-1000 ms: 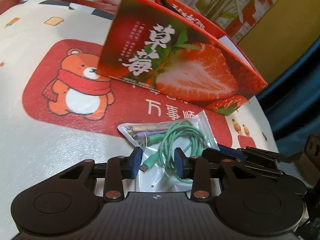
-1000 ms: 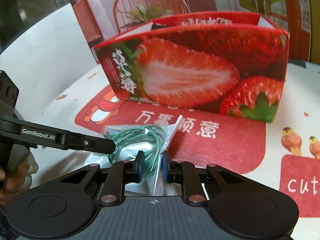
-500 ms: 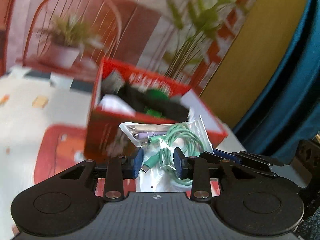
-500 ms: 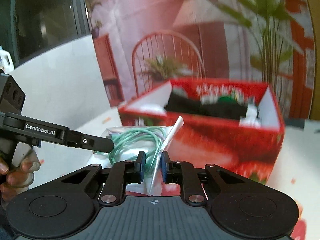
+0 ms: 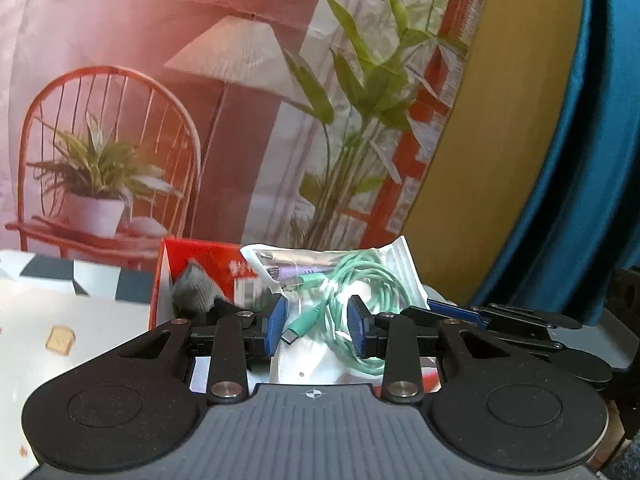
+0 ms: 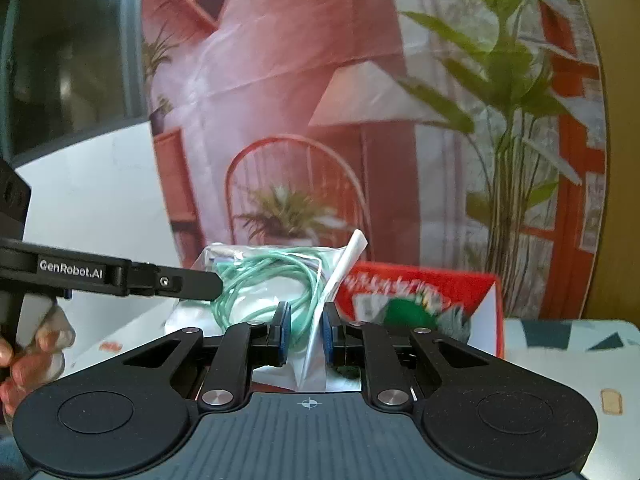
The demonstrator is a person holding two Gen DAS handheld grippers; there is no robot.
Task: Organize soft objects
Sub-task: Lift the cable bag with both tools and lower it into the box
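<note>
A clear plastic bag of coiled green cable [image 5: 344,280] hangs in the air, held from both sides. My left gripper [image 5: 318,326] is shut on its near part, blue pads pressing the plastic. My right gripper [image 6: 305,334] is shut on another edge of the same bag [image 6: 264,280]. The other gripper's black fingers [image 6: 176,280] reach in from the left in the right wrist view. Behind and below the bag stands the open red strawberry box [image 5: 188,264], with grey cloth [image 5: 192,290] in it. In the right wrist view the box [image 6: 440,284] also holds something green.
A printed backdrop [image 5: 200,100] with a chair, lamp and plants rises behind the table. The white patterned tablecloth [image 5: 60,320] shows at lower left. A blue curtain [image 5: 580,160] hangs at the right. A hand [image 6: 32,352] grips the left tool's handle.
Both grippers have lifted the cable bag off the tablecloth. The strawberry box has sunk from filling the view to sitting low behind the bag, and its open top came into sight.
</note>
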